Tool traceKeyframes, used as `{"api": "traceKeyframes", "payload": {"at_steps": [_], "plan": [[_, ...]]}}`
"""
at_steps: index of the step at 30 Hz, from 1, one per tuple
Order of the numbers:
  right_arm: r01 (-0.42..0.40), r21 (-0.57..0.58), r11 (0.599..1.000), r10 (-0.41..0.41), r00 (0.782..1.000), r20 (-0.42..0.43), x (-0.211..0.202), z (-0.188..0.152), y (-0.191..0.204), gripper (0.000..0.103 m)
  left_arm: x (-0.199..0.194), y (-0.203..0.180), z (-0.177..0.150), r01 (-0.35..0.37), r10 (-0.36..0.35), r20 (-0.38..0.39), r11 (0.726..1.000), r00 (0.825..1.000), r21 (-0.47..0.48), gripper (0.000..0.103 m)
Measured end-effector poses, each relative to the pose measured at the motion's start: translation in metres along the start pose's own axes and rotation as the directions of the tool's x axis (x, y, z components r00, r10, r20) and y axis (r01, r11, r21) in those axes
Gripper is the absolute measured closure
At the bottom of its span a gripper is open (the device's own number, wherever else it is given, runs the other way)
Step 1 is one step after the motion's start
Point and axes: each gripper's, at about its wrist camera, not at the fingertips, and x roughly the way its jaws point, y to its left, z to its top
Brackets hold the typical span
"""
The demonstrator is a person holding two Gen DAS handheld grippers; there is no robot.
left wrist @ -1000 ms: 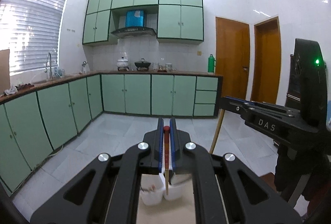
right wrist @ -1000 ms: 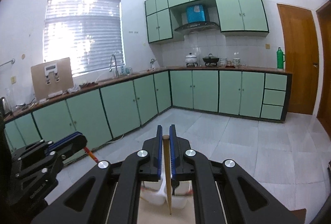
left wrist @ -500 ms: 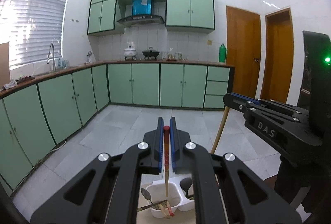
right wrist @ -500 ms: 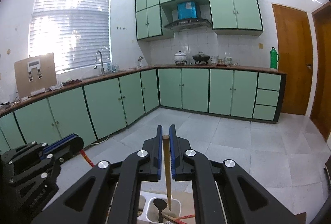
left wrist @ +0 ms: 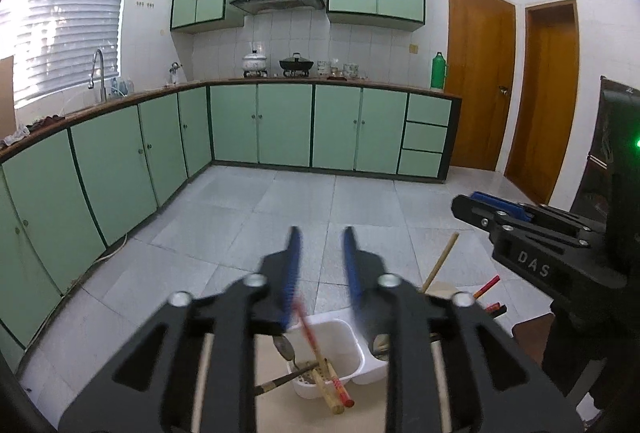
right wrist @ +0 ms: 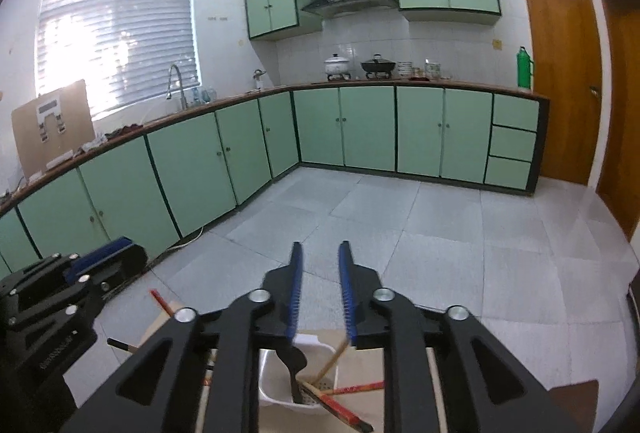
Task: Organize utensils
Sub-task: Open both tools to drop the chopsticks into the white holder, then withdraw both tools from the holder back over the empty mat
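Observation:
My left gripper [left wrist: 322, 231] hangs over a white utensil holder [left wrist: 354, 333], its jaws opening with nothing pressed between them. A blurred red chopstick [left wrist: 305, 327] slants below the fingers into the holder's left compartment, beside a spoon [left wrist: 283, 347] and other chopsticks [left wrist: 335, 391]. In the right wrist view my right gripper [right wrist: 320, 247] is also opening over the holder [right wrist: 265, 387]. A wooden chopstick [right wrist: 333, 361] leans free inside it, next to a black spoon [right wrist: 295, 373] and red chopsticks [right wrist: 354, 389]. Each gripper shows at the edge of the other's view.
The holder stands on a beige board [left wrist: 280, 409] above a grey tiled floor [left wrist: 280, 209]. Green cabinets [left wrist: 120, 169] line the left and far walls, and brown doors [left wrist: 480, 73] are at the right. A dark device with a green light [left wrist: 620, 153] stands close on the right.
Both grippers have sunk toward the holder, bringing it into view. Both jaws went from shut on a chopstick to apart, and each chopstick has dropped into the holder.

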Motion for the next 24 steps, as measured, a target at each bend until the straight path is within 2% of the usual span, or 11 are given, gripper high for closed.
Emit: {"api": "traceKeyframes", "payload": {"at_steps": [5,7,9,11,17,24], "plan": [[0.024,0.010,1.000,-0.024,0.999,0.035,-0.033,-0.005,-0.012,0.050,-0.030,0.002,-0.001,-0.012,0.012,0.037,1.000,0.999,-0.002,0.061],[0.039,0.005,0.999,-0.040,0.998,0.046,-0.048,-0.009,-0.016,0.044,-0.047,0.004,-0.006,-0.018,0.019,0.047,1.000,0.999,-0.011,0.056],[0.046,0.005,0.999,-0.046,0.997,0.057,-0.064,-0.017,-0.018,0.036,-0.062,0.006,-0.011,-0.028,0.029,0.056,0.999,0.998,-0.018,0.046],[0.050,0.007,0.999,-0.051,0.996,0.067,-0.083,-0.028,-0.020,0.027,-0.077,0.007,-0.020,-0.025,0.027,0.059,0.999,0.998,-0.023,0.044],[0.056,0.005,0.998,-0.056,0.997,0.058,-0.122,-0.068,-0.020,0.014,-0.113,0.006,-0.062,-0.044,0.045,0.033,0.999,0.998,-0.028,0.039],[0.044,0.000,0.999,-0.044,0.999,0.016,-0.157,-0.115,-0.009,0.006,-0.145,0.005,-0.110,-0.053,0.051,-0.038,0.997,0.998,-0.053,0.030]]}}
